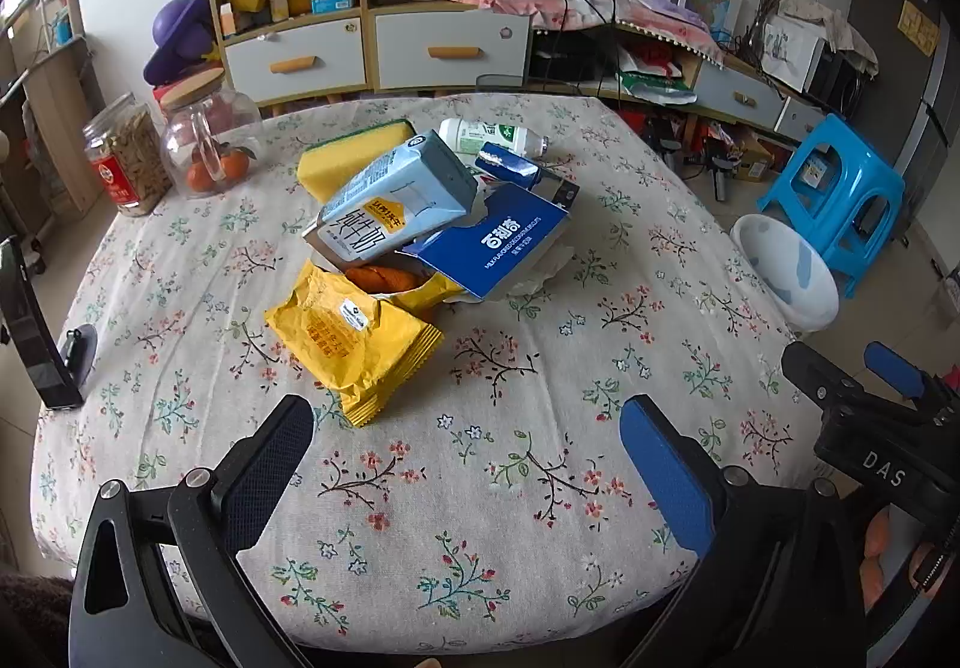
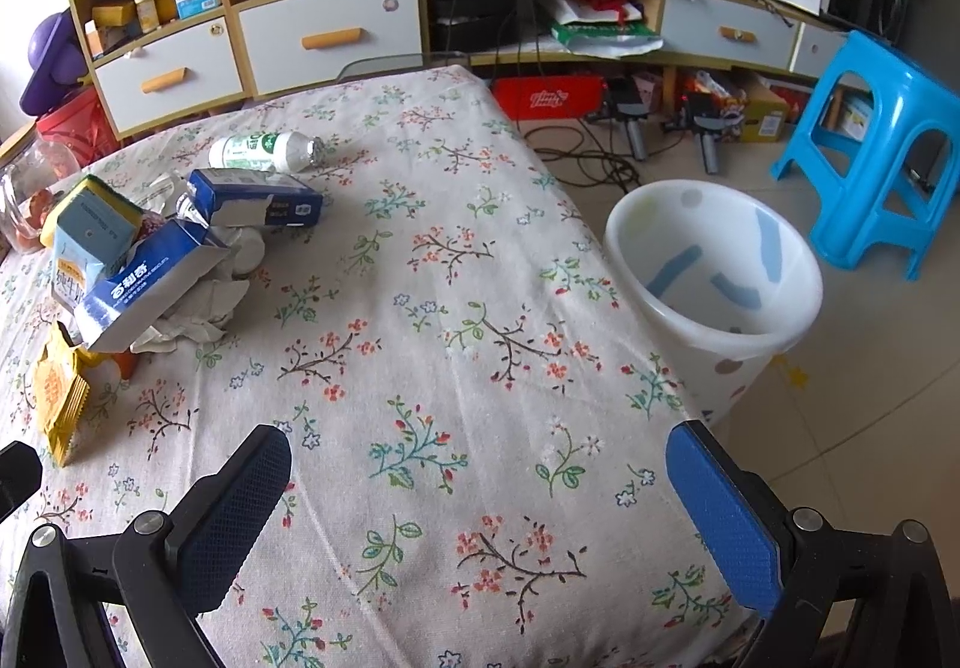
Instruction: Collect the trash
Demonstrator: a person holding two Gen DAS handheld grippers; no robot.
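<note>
Both our left claw point(image 1: 468, 443) and right claw point(image 2: 477, 467) gape empty above the desk point(image 1: 510, 488); the trash pile point(image 1: 420, 224) lies ahead, apart.

The milk carton point(image 1: 393, 200) is covering most of the sponge point(image 1: 354, 155), and crumpled paper point(image 2: 198, 317) is hiding under the blue box point(image 2: 150, 287).

The left gripper point(image 1: 468, 428) hangs low at the near edge, its jaws spread wide and holding nothing, one finger point(image 1: 273, 452) dark, the other faced with a blue pad point(image 1: 666, 479). The right gripper point(image 2: 477, 464) sits level with it, just to its right, jaws equally wide and empty. In the left wrist view the right gripper point(image 1: 852, 368) shows at the right edge, black-bodied with a blue fingertip
</note>
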